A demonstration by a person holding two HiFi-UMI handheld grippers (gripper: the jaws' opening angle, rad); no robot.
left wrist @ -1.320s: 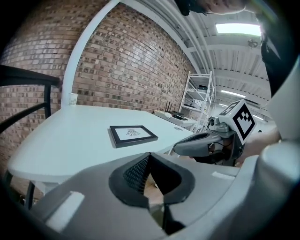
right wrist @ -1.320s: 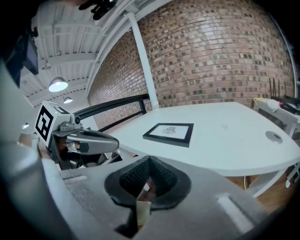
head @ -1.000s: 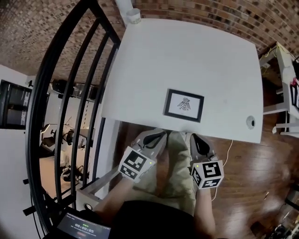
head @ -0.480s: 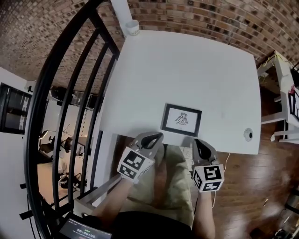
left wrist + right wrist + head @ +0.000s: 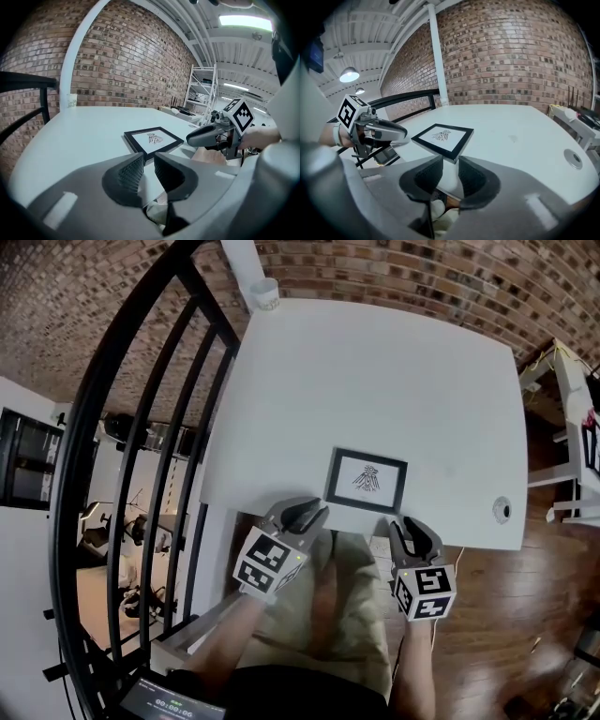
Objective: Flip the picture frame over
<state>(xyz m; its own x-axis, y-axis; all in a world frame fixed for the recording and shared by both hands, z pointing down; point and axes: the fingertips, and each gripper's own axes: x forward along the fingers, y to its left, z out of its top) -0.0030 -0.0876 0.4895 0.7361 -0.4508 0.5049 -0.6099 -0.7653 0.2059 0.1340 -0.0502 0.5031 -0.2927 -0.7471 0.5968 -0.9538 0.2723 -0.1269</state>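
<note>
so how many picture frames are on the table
1. The picture frame lies flat, picture side up, near the front edge of the white table. The whole tabletop is in view, so none looks hidden.

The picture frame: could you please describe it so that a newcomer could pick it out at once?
Start at the large white table by the brick wall. Close to the table's near edge lies the picture frame, flat and face up. Unlike the pale cup at the far corner, it is a black rectangle around a white sheet with a small dark drawing.
</note>
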